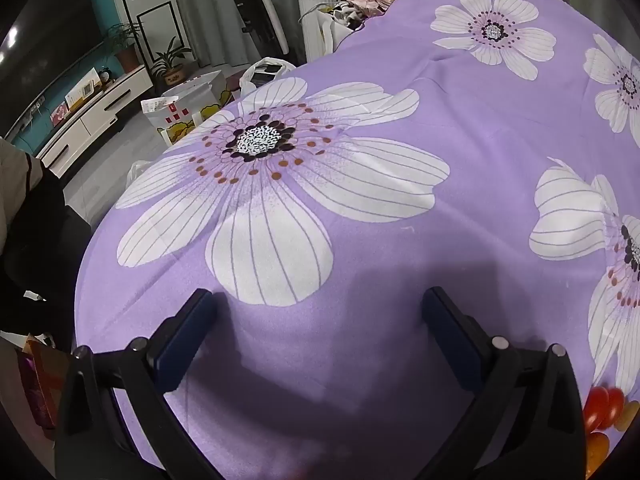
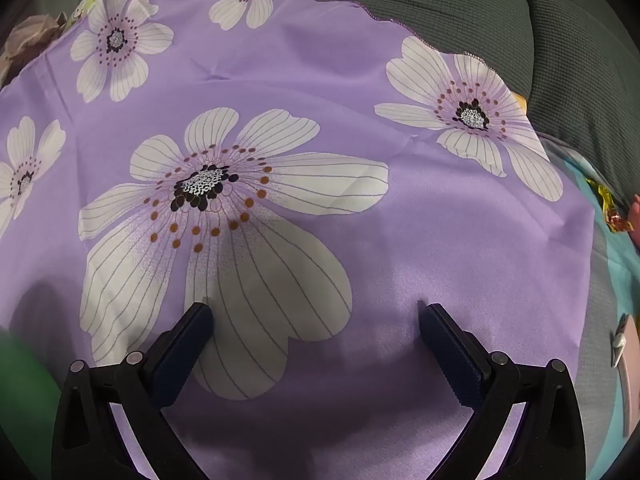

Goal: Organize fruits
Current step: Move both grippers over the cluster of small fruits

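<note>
Left wrist view shows the left claw spread wide over the purple flower-printed cloth on the desk, gripping nothing; small red and orange fruits sit at the lower right edge. Right claw likewise gapes empty (a green blur at lower left is unidentifiable). Nothing looks sorted yet; next, reach the fruits.

Red and orange fruits: cut off at the lower right edge, count unclear.
Green object: blurred at the left edge, unidentifiable.
</note>
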Available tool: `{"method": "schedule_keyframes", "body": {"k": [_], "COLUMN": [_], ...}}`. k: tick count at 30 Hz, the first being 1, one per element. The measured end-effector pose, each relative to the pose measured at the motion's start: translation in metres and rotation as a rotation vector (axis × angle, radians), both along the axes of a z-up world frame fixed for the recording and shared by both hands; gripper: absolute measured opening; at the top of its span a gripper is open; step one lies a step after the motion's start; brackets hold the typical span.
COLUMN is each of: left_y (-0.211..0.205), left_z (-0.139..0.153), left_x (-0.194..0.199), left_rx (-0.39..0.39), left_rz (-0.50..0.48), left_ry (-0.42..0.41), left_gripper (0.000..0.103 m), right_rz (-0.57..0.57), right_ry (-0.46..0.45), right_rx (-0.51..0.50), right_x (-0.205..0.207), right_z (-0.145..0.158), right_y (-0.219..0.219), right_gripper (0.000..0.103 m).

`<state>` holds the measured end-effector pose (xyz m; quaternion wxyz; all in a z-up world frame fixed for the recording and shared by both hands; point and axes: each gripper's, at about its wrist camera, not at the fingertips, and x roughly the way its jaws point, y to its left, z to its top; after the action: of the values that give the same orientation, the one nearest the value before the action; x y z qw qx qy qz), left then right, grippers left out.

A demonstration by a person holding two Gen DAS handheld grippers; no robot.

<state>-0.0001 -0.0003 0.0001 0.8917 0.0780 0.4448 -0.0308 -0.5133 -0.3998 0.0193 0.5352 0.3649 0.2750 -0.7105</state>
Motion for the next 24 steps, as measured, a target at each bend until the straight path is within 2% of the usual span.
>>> {"method": "schedule_keyframes", "body": {"k": [5,7,8,10,12,13,14,17,18,21,24], "left_y": [-0.003,-0.003,-0.004,-0.007,-0.001,-0.001,0.002,-0.006,-0.009,-0.014,-0.02], "left_z": [0.0,0.003,0.005,0.013,0.027,0.037,0.047,0.071,0.075,0.09,0.098], "left_x": [-0.002,-0.003,-0.005,-0.012,-0.022,-0.029,-0.034,-0.053,-0.059,-0.072,-0.088], "left_rx": [-0.011,-0.02,-0.034,-0.085,-0.148,-0.186,-0.213,-0.291,-0.31,-0.371,-0.402], "left_rz": [0.0,-0.015,-0.03,-0.067,-0.109,-0.128,-0.14,-0.219,-0.244,-0.333,-0.402], "left_ry": [0.023,0.043,0.059,0.09,0.09,0.06,0.035,-0.018,-0.023,-0.032,-0.039], "left_gripper": [0.102,0.098,0.093,0.089,0.089,0.089,0.089,0.089,0.089,0.089,0.089], "right_rz": [0.001,0.004,0.004,-0.003,-0.005,0.004,0.022,0.038,0.056,0.145,0.312], "right_ry": [0.006,-0.014,-0.008,-0.002,0.01,0.003,0.032,0.201,0.199,0.071,-0.08], "right_rx": [0.0,-0.002,0.0,0.015,0.005,-0.016,-0.044,-0.161,-0.213,-0.318,-0.371], "right_x": [-0.002,-0.004,-0.006,-0.005,0.001,-0.001,0.0,0.011,0.014,0.022,0.044], "right_z": [0.0,0.002,0.002,0.003,0.006,0.009,0.018,0.056,0.073,0.114,0.143], "right_y": [0.0,0.001,0.002,-0.002,0.0,0.004,0.01,0.031,0.041,0.068,0.089], "right_gripper": [0.103,0.103,0.103,0.103,0.103,0.101,0.097,0.096,0.096,0.096,0.096]}}
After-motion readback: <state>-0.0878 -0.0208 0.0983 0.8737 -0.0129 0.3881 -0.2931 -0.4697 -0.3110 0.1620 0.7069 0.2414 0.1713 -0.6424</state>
